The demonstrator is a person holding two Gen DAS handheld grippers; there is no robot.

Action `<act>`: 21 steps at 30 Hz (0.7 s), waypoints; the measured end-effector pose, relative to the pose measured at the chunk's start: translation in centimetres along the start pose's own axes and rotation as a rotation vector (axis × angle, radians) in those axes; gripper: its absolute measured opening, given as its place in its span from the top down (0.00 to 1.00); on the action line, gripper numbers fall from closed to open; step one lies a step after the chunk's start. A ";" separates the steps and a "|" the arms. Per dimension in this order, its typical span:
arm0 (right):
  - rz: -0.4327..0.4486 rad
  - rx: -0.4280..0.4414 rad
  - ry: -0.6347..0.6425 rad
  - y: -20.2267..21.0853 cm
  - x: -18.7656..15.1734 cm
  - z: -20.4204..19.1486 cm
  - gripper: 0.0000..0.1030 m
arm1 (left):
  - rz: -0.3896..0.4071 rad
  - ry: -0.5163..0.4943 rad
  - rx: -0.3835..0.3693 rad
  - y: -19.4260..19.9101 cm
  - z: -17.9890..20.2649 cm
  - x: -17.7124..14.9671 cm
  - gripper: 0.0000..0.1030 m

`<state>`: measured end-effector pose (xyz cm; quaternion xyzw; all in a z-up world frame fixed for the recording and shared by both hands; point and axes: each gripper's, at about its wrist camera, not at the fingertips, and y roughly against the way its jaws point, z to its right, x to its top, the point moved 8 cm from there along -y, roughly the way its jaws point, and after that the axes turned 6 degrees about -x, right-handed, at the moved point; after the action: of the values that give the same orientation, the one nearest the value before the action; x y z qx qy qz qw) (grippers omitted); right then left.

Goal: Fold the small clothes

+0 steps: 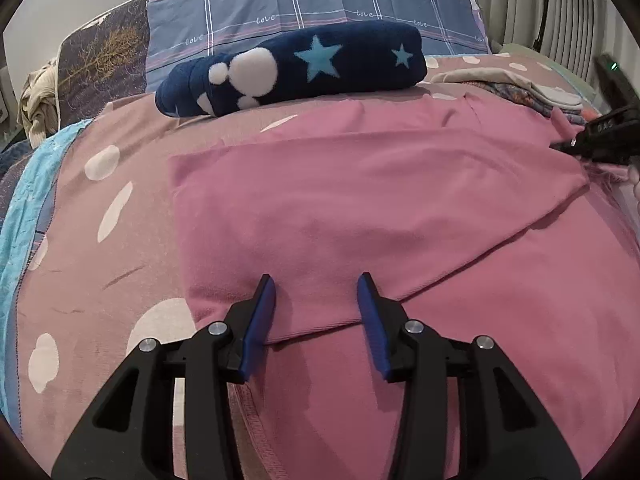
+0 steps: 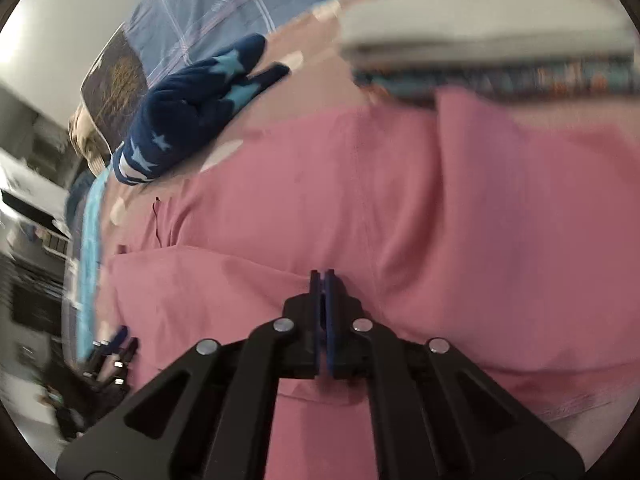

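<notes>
A pink garment (image 1: 360,208) lies spread on the bed, partly folded over itself; it also fills the right wrist view (image 2: 400,208). My left gripper (image 1: 316,284) is open, its blue fingers straddling the near folded edge of the garment. My right gripper (image 2: 323,276) is shut, pinching a fold of the pink garment; it also shows at the far right of the left wrist view (image 1: 568,146), at the garment's right corner. The right wrist view is motion-blurred.
A rolled navy blanket with stars (image 1: 296,68) lies behind the garment. A stack of folded clothes (image 1: 532,88) sits at the back right. A plaid blue pillow (image 1: 312,4) and the dotted pink bedsheet (image 1: 92,240) surround them. The bed's left edge has a turquoise cloth (image 1: 24,216).
</notes>
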<state>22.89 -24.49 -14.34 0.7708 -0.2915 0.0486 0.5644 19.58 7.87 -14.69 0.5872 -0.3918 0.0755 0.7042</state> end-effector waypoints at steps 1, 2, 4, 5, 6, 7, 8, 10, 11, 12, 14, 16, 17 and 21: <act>0.094 -0.022 0.028 1.6 0.8 -0.2 0.99 | 0.001 -0.003 0.006 0.0 0.0 0.0 0.56; 0.169 -0.030 0.047 3.0 1.5 -0.3 0.99 | 0.002 -0.007 0.012 0.0 0.1 0.0 0.55; 0.237 -0.064 0.083 4.1 2.5 -0.2 0.99 | 0.001 -0.016 0.029 0.0 0.1 0.0 0.54; 0.229 -0.077 0.091 3.9 2.8 0.1 0.99 | 0.000 -0.018 0.037 0.0 0.1 0.0 0.52; 0.220 -0.084 0.086 3.6 2.9 0.4 1.00 | 0.001 -0.019 0.045 0.0 0.1 0.0 0.51; 0.223 -0.100 0.081 3.7 3.0 0.9 0.99 | 0.002 -0.020 0.049 0.0 0.1 0.0 0.51; 0.236 -0.116 0.080 3.8 3.1 1.3 0.98 | 0.004 -0.020 0.051 0.0 0.1 0.0 0.50; 0.238 -0.113 0.066 3.8 3.3 2.2 0.95 | 0.004 -0.018 0.050 0.0 0.0 0.1 0.50; 0.231 -0.091 0.057 4.0 2.9 2.3 0.95 | 0.004 -0.017 0.050 0.0 0.0 0.1 0.50; 0.228 -0.055 0.065 4.5 2.3 1.9 0.95 | 0.005 -0.015 0.048 0.0 0.0 0.1 0.50; 0.208 0.067 0.148 5.3 0.1 -0.8 0.95 | 0.006 -0.012 0.045 0.0 -0.1 0.0 0.50; 0.151 0.124 0.259 4.7 -2.4 -3.4 0.81 | 0.006 -0.012 0.045 0.0 -0.1 0.0 0.49; 0.095 0.074 0.333 3.0 -4.2 -4.0 0.76 | 0.006 -0.013 0.047 0.0 -0.1 0.0 0.49; 0.092 -0.044 0.367 1.2 -5.5 -2.5 0.83 | 0.009 -0.020 0.079 0.1 -0.1 0.0 0.44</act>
<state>18.37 -20.25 -14.69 0.7224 -0.2198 0.2078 0.6218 19.57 7.99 -14.62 0.6135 -0.3982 0.0880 0.6763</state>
